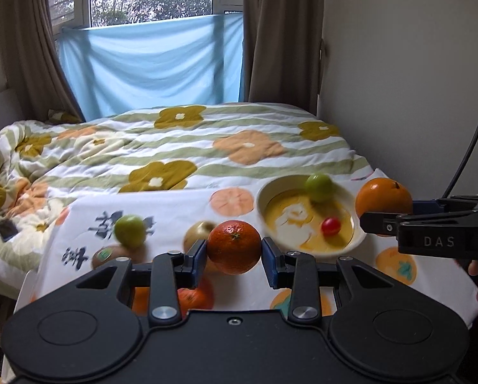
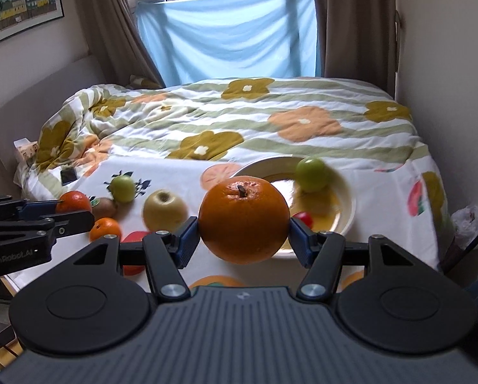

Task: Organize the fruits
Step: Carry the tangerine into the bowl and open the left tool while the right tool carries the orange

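Observation:
My left gripper (image 1: 234,249) is shut on a small tangerine (image 1: 234,246), lifted above the printed cloth. The right gripper (image 2: 243,224) is shut on a large orange (image 2: 243,219), held in front of a cream bowl (image 2: 351,204). In the bowl (image 1: 264,198) lie a green apple (image 1: 319,187) and a cherry tomato (image 1: 330,226). In the left wrist view, the right gripper (image 1: 383,212) with its orange (image 1: 383,200) is at the right edge. Loose on the cloth are a second green apple (image 2: 122,188), a yellow apple (image 2: 163,211), a kiwi (image 2: 104,206) and another tangerine (image 2: 104,228).
The cloth-covered table (image 2: 383,192) stands against a bed with a flowered quilt (image 2: 271,121). A phone (image 2: 67,176) lies on the bed at the left. A wall runs along the right. A red fruit (image 2: 136,240) sits partly hidden under my right gripper's left finger.

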`<move>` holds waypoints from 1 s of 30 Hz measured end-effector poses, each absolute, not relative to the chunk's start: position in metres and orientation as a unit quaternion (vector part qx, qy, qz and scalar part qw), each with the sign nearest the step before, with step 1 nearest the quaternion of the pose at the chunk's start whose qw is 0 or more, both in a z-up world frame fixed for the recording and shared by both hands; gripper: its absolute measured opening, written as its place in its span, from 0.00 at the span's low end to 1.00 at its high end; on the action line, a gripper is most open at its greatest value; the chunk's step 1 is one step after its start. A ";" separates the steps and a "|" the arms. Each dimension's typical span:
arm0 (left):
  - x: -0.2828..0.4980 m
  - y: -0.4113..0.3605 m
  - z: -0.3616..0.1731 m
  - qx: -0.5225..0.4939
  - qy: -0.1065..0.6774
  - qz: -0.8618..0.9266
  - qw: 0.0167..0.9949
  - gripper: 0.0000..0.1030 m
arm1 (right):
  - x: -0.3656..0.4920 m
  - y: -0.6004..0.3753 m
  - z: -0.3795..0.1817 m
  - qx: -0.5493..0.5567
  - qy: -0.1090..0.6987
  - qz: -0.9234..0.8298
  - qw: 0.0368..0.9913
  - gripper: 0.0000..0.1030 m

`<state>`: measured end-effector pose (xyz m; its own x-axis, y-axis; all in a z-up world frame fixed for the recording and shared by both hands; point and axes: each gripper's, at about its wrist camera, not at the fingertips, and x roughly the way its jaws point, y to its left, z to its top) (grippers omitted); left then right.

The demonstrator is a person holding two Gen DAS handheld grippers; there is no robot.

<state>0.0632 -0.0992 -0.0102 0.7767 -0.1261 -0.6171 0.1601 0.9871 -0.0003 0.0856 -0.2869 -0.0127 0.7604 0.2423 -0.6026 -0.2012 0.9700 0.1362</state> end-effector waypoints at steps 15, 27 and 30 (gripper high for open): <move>0.160 -0.163 -0.024 0.033 0.332 -0.102 0.937 0.39 | 0.153 -0.353 -0.024 0.016 0.328 0.113 0.938 0.73; 0.247 -0.188 -0.071 0.070 0.377 -0.154 0.911 0.39 | 0.205 -0.365 -0.063 0.050 0.367 0.065 0.926 0.73; 0.266 -0.195 -0.084 0.080 0.386 -0.166 0.904 0.39 | 0.211 -0.366 -0.069 0.054 0.378 0.057 0.922 0.73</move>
<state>0.2658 -0.1946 -0.0835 0.6470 -0.2384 -0.7242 0.3621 0.9320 0.0167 0.2108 -0.3658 -0.0689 0.7071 0.1456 -0.6920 -0.0636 0.9877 0.1429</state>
